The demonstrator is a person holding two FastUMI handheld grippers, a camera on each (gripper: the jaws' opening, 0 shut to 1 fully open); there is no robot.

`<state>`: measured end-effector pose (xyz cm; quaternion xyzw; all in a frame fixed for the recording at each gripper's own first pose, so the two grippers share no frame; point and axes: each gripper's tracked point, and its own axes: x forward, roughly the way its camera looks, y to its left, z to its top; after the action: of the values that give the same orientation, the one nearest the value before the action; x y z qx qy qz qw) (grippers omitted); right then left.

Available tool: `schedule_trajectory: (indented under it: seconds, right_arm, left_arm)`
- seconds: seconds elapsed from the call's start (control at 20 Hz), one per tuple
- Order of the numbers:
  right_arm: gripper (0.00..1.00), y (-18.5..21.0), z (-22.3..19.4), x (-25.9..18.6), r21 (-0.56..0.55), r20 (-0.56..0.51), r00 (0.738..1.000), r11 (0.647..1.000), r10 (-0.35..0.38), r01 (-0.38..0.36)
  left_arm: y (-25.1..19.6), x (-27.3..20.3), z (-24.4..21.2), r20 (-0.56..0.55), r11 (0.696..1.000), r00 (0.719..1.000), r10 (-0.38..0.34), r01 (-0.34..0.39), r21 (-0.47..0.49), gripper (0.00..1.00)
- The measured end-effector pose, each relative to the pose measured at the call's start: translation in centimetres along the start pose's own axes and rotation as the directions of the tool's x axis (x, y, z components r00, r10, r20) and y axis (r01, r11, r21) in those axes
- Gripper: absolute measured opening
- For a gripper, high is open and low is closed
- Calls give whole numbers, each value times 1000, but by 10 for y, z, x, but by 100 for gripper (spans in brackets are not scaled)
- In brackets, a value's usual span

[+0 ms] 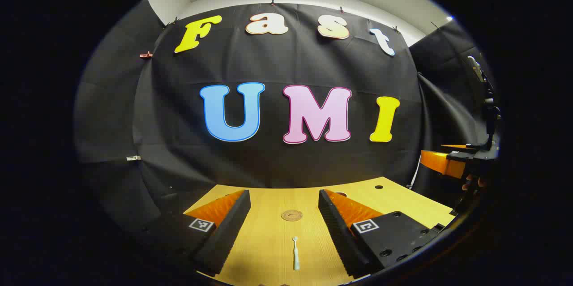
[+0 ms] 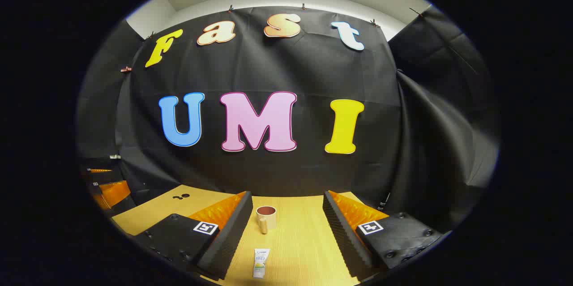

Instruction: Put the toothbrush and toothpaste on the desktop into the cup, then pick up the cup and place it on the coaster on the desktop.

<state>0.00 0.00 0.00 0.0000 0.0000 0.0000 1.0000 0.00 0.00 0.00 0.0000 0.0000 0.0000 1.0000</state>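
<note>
In the left gripper view a white toothbrush (image 1: 295, 253) lies lengthwise on the wooden desktop (image 1: 268, 241), between the spread fingers of my left gripper (image 1: 284, 219), which is open and empty. Beyond it sits a round brown coaster (image 1: 292, 215). In the right gripper view a small toothpaste tube (image 2: 261, 262) lies on the desktop (image 2: 295, 250), and behind it a beige cup (image 2: 266, 218) stands upright, its handle facing me. My right gripper (image 2: 287, 223) hangs open above them, holding nothing. The right gripper (image 1: 452, 160) and the hand holding it also appear at the right edge of the left gripper view.
The black cloth wall (image 2: 268, 174) closes the desk off close behind the cup and the coaster. Two small holes (image 2: 181, 196) mark the desktop at the back left. The left gripper (image 2: 109, 189) shows at the far left edge of the right gripper view.
</note>
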Motion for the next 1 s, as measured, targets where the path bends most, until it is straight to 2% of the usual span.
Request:
schedule_trajectory:
  seconds: [0.4,0.75,1.0]
  right_arm:
    - [97,-5,-13,8,-25,-17,1000,1000,-12,12]
    - [97,-10,-39,21,-4,-96,995,1000,-25,25]
    - [97,-13,-64,33,19,-185,982,999,-33,37]
  left_arm:
    - [-2,5,-10,-43,999,999,7,-9,-32,97]
    - [6,7,-11,-56,998,998,39,-41,-36,97]
    - [9,10,-22,-83,998,995,48,-51,-37,97]
